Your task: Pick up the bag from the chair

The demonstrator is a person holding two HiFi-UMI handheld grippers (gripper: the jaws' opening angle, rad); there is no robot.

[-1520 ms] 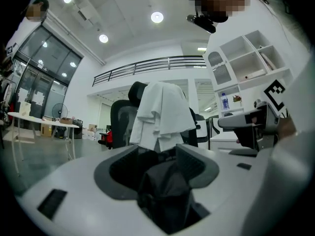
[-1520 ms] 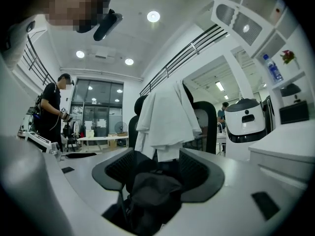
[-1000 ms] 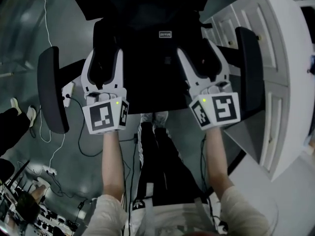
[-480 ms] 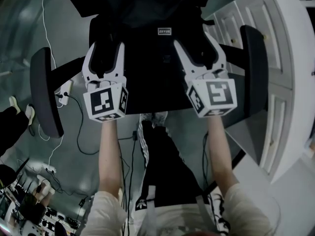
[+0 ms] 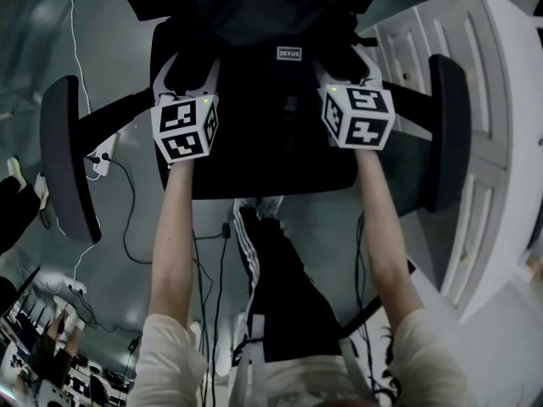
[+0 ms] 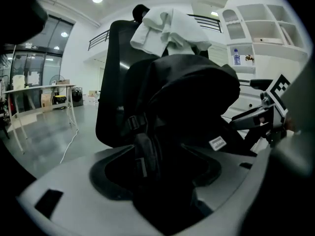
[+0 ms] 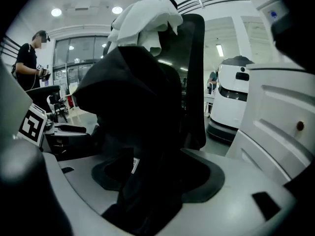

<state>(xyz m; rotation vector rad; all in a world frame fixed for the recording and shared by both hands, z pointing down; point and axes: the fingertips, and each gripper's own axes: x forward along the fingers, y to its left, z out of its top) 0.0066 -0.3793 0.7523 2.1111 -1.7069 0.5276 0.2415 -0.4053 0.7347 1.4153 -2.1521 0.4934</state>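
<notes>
While the black backpack (image 5: 284, 100) stands upright on the seat of the black office chair (image 5: 61, 164), leaning against the backrest, the left gripper (image 5: 190, 68) and right gripper (image 5: 343, 62) flank its two sides. The left jaws have just been opening and stand wide, with a shoulder strap (image 6: 147, 154) between them, unpinched. The right jaws are spread too, with loose black bag fabric in the gap. A white cloth (image 6: 167, 26) drapes over the backrest top.

A small white rectangular label (image 5: 289, 54) on the black fabric bag (image 5: 288, 100) reads "ZEYUE". It sits between the left hand-held gripper (image 5: 188, 73) and the right hand-held gripper (image 5: 343, 64). Another white tag (image 6: 217, 143) is too small to read.
</notes>
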